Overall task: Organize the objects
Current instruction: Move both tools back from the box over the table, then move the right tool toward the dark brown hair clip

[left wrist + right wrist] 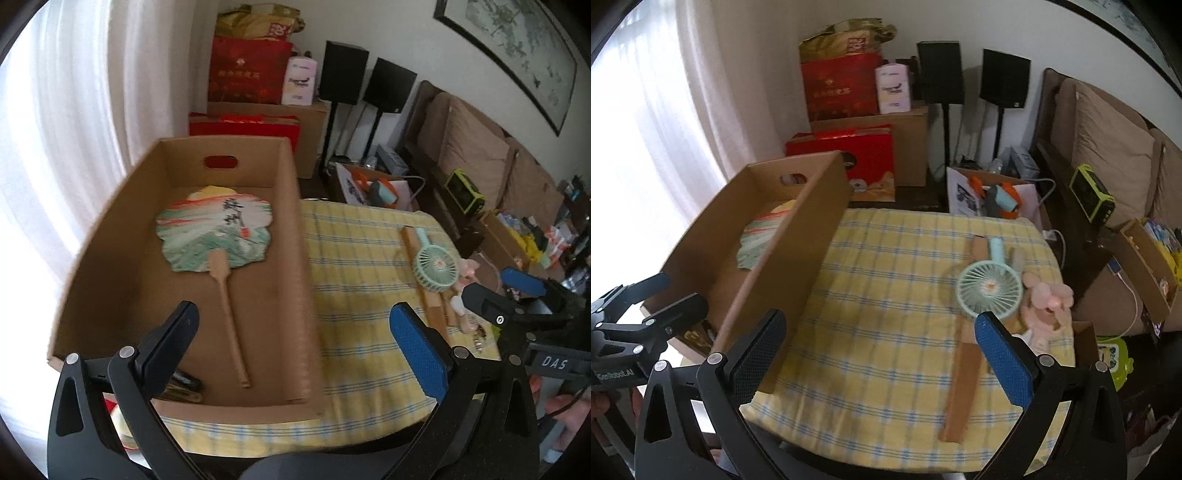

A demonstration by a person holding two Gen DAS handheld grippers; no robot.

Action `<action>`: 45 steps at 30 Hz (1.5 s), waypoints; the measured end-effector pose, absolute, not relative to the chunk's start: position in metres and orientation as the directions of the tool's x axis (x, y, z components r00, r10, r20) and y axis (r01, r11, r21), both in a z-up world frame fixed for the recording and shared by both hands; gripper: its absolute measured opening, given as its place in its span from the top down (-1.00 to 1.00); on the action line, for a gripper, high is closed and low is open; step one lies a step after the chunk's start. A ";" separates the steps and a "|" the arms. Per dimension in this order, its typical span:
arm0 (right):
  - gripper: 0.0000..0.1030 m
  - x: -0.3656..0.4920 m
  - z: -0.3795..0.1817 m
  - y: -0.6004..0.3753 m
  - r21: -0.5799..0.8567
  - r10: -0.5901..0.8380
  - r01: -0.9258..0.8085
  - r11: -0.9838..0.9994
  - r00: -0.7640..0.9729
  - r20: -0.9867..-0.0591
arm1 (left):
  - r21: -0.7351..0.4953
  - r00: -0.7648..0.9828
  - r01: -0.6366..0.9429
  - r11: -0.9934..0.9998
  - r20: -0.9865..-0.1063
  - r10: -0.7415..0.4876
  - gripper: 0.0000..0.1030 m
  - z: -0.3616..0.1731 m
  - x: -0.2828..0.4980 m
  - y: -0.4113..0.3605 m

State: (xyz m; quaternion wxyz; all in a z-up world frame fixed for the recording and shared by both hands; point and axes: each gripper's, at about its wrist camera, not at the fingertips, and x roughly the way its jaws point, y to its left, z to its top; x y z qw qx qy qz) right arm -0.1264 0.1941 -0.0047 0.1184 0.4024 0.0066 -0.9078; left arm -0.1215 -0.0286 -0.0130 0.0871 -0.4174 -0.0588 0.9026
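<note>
Judging from how things lay, the sorting was only partly done. One item, a painted paddle fan (216,229), already rested flat on the floor of the cardboard box (299,258), its handle pointing toward the near end; something dark lay in the box's near corner, too hidden to name.

Still out on the yellow checked tablecloth (886,295) were the mint handheld fan (989,286), the pink plush toy (1049,299) touching its right side, and a long strip of cardboard (962,387) running beneath the fan toward the table's near edge. These stood well apart from the box, on the opposite side of the table.

The left gripper (295,332) was spread wide and carried nothing, poised over the box's near end and right wall. The right gripper (881,347) was likewise splayed and empty, hovering above bare cloth with its blue pad just beside the mint fan.

That placement suggested the mint fan was the likely next pick, with the plush toy to follow, and perhaps the strip.
</note>
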 end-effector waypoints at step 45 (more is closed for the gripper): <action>0.41 -0.114 -0.091 0.392 0.146 -0.132 0.010 -0.989 -0.492 -0.861 | -0.290 -0.315 -0.463 -0.838 -0.829 0.461 -0.31 -0.086 -0.117 0.179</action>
